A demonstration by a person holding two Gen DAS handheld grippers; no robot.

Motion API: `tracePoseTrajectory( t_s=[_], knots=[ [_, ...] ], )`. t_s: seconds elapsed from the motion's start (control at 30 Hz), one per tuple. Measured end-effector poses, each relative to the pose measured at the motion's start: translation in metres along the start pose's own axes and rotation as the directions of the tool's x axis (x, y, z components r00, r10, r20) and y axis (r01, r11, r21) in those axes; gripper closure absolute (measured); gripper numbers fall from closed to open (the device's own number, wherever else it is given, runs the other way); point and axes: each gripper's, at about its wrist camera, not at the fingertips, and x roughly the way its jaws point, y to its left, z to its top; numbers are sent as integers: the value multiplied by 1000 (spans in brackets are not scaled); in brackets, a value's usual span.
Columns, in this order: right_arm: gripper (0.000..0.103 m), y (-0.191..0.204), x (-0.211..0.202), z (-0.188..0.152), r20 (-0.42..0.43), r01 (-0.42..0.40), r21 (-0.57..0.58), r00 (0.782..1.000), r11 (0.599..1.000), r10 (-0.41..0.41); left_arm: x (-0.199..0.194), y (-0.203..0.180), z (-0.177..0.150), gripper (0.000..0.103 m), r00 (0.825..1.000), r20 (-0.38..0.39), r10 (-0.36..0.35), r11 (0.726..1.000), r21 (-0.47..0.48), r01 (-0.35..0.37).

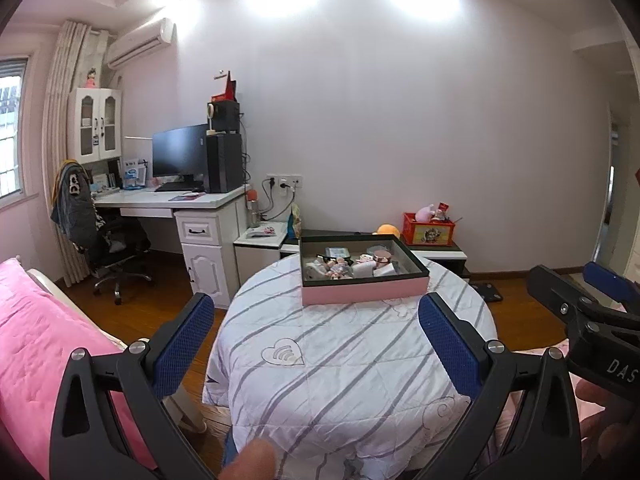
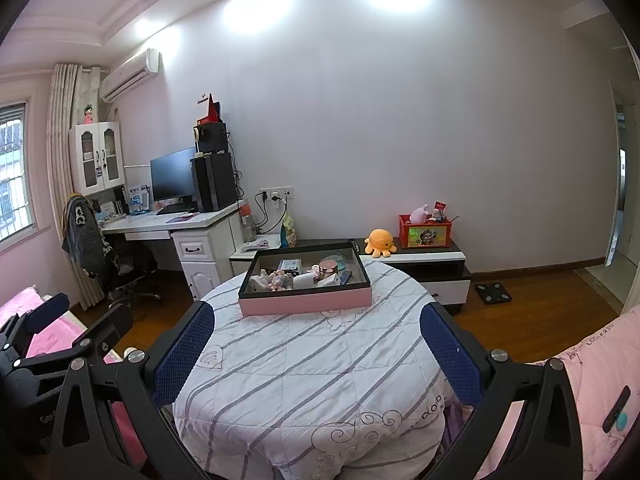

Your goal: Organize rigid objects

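I've got both grippers up over the near edge of the round table [image 1: 352,360], nothing held. Left gripper [image 1: 316,344]: fingers spread wide, blue pads [image 1: 182,346] facing each other across bare striped quilt. Right gripper [image 2: 318,348]: same, fingers wide apart, empty between them.

Pink box [image 1: 362,270] with the black rim sits ahead of both finger pairs, on the far side of the table, well beyond the tips. From the left wrist it's ahead and slightly toward the right finger; from the right wrist it's ahead and slightly toward the left finger. Inside it is a jumble of small objects [image 2: 302,274]: a rose-gold round tin, white pieces, small figurines, a dark flat case. Too small to sort out individually.

Right gripper shows at the right edge of the left wrist view, beyond the right finger; left gripper at the left edge of the right view. An orange plush [image 2: 380,243] sits on the low cabinet [image 2: 432,258] behind the box.
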Motion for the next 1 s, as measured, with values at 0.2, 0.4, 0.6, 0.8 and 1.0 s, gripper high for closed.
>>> tracePoseTrajectory(
  t_s=[0.2,0.4,0.6,0.8,1.0],
  knots=[
    [0,0,-2,0,6,10,2,1000,1000,-10,0,-2,-2,0,1000,-1,4,1000,4,-4],
    [0,1,-3,-2,9,8,0,1000,1000,-8,0,-2,-4,0,1000,-4,8,1000,-1,-8],
    [0,2,-3,-1,10,9,-2,1000,1000,-9,0,-1,-6,0,1000,3,23,1000,-1,-23],
    [0,1,-4,-1,15,9,1,1000,1000,-9,2,0,-6,0,1000,-5,11,1000,-14,-11],
    [0,0,-4,0,15,9,-2,1000,1000,-9,2,1,-5,0,1000,0,7,1000,-19,-7]
  ],
)
